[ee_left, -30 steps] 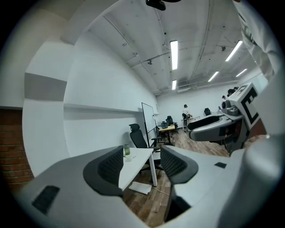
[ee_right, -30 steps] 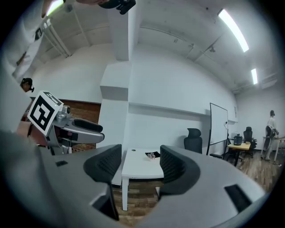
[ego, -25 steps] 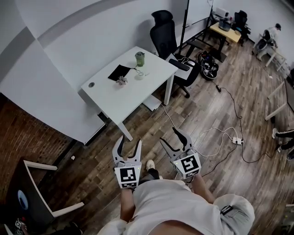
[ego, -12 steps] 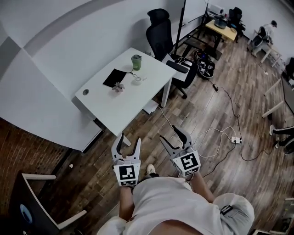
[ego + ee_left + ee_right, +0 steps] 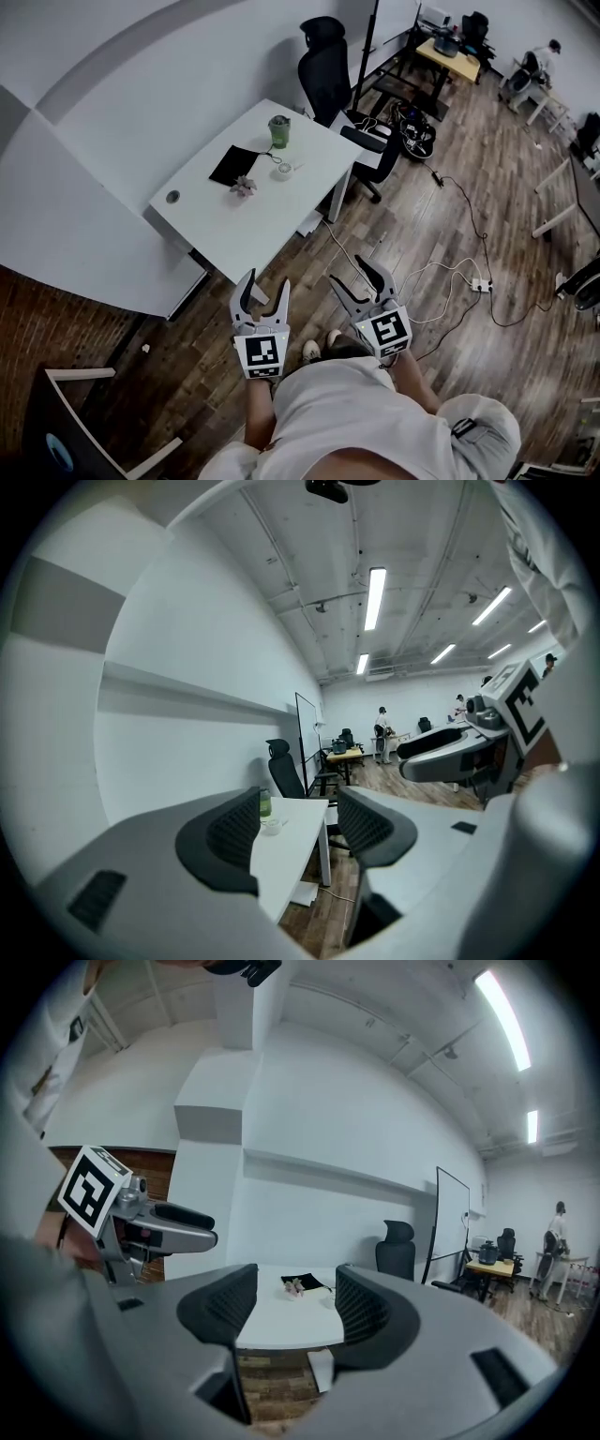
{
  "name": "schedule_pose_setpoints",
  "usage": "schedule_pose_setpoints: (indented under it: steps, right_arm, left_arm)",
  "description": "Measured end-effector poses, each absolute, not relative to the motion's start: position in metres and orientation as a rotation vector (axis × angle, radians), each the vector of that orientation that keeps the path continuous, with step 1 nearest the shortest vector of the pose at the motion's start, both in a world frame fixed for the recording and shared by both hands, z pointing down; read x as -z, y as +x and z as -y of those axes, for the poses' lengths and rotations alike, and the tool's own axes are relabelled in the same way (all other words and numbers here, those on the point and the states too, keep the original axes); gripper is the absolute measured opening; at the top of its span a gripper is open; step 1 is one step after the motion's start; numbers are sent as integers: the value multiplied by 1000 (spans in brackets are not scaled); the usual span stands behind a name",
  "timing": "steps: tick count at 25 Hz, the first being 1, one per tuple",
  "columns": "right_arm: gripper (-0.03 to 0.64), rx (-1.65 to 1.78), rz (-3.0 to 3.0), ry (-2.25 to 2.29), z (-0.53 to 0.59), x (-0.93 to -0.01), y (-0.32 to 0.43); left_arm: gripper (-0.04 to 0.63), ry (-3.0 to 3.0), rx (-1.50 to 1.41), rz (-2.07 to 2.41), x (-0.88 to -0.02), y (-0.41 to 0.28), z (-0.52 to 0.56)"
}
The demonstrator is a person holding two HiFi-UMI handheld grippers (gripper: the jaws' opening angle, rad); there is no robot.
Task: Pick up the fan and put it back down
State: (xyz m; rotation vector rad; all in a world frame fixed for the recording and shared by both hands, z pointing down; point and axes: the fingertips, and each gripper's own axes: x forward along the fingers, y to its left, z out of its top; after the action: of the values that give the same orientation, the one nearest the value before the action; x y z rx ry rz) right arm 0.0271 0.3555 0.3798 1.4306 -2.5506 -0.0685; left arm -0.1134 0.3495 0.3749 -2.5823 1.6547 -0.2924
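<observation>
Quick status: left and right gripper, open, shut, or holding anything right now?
Left gripper: open, jaws apart, nothing between them.
Right gripper: open, jaws apart, nothing held.

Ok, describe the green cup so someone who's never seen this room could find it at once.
Find the white desk by the white wall, beside the black office chair. The green cup stands at the desk end nearest that chair. It is the only green, upright thing there, near a flat black mat.
</observation>
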Motion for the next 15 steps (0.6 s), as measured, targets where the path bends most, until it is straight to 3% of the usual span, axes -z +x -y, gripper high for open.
schedule_pose_setpoints:
  steps: [15]
  right_arm:
    - [278,106,2565,1421,-297,-374,15]
  left_arm:
    - [261,-2586,265,-1664,-375,-122,-298]
